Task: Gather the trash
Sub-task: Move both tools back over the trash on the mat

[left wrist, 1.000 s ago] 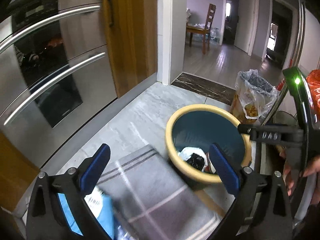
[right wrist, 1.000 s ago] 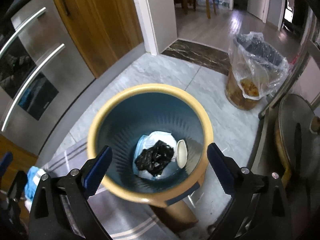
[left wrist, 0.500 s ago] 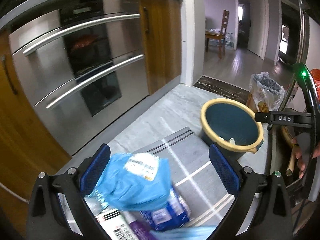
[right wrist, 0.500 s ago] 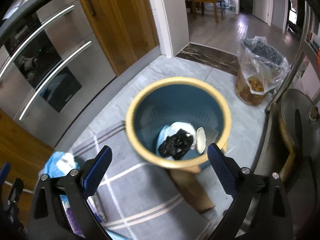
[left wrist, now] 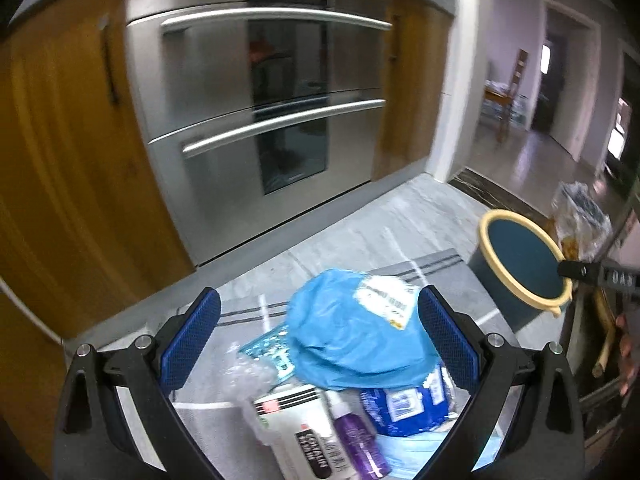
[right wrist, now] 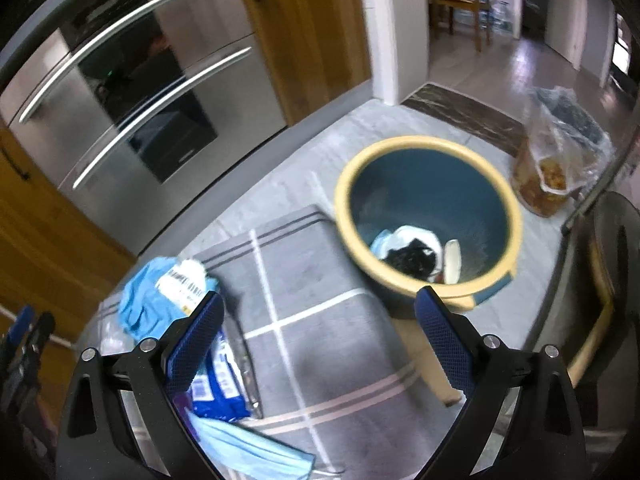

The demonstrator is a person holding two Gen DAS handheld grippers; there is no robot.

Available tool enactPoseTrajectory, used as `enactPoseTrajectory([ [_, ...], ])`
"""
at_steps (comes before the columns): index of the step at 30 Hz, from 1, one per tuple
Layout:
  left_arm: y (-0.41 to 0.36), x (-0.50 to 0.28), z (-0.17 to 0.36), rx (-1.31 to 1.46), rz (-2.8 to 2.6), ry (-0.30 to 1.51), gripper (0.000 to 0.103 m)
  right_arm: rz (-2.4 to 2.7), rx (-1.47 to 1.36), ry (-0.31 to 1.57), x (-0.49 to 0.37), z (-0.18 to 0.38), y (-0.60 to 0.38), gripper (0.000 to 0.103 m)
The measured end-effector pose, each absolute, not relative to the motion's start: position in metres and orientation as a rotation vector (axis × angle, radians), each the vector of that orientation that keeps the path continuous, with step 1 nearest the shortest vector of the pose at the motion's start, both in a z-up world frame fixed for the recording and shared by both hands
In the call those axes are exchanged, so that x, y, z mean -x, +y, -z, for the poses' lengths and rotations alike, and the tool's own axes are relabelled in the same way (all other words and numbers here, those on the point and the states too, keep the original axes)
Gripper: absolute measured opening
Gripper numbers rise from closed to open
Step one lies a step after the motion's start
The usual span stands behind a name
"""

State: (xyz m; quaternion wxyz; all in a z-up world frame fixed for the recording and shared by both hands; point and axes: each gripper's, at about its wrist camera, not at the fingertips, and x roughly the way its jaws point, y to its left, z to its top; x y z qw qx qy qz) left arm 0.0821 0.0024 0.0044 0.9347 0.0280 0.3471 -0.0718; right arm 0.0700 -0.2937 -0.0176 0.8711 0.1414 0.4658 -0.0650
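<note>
— Which step is this?
— Reaching for trash. The left gripper (left wrist: 318,346) hangs spread wide and empty, the blue bag (left wrist: 356,340) just ahead between its fingers.
— And next?
— Lower, clamp, carry to the bin (right wrist: 428,220) ahead of the right gripper (right wrist: 316,344), also spread, empty.

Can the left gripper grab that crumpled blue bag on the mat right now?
Probably yes. The left gripper is open, and the blue bag sits on top of the trash pile, right between its fingers, with nothing covering it. How far above the bag it hangs is hard to tell.
</note>
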Motion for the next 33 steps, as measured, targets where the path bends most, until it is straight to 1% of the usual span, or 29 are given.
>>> enactPoseTrajectory([
  [6, 0.03, -0.09, 0.005, -0.02, 0.089, 0.745, 0.097, 0.051, -0.301, 1.035, -0.091, 0.036, -0.262, 0.096],
  [15, 0.056, -0.107, 0.034, -0.069, 0.024, 0.824, 0.097, 0.002, -0.218, 1.115, -0.13, 0.069, -0.218, 0.096],
  [22, 0.072, -0.12, 0.078, -0.074, 0.022, 0.958, 0.097, -0.024, -0.218, 1.178, -0.154, 0.097, -0.193, 0.095],
  [26, 0.067, -0.124, 0.098, -0.092, 0.048, 1.027, 0.096, -0.037, -0.251, 1.199, -0.164, 0.107, -0.186, 0.093],
  [28, 0.063, -0.126, 0.106, -0.103, 0.062, 1.051, 0.09, -0.044, -0.268, 1.211, -0.166, 0.111, -0.185, 0.09],
  [29, 0.061, -0.126, 0.109, -0.112, 0.068, 1.06, 0.088, -0.046, -0.273, 1.217, -0.168, 0.113, -0.184, 0.086],
  [31, 0.056, -0.127, 0.114, -0.13, 0.073, 1.079, 0.081, -0.048, -0.283, 1.231, -0.17, 0.117, -0.184, 0.08],
  [32, 0.054, -0.127, 0.117, -0.135, 0.078, 1.089, 0.079, -0.048, -0.284, 1.237, -0.17, 0.119, -0.185, 0.074],
  [33, 0.053, -0.127, 0.119, -0.14, 0.08, 1.099, 0.072, -0.05, -0.286, 1.242, -0.17, 0.121, -0.185, 0.07],
])
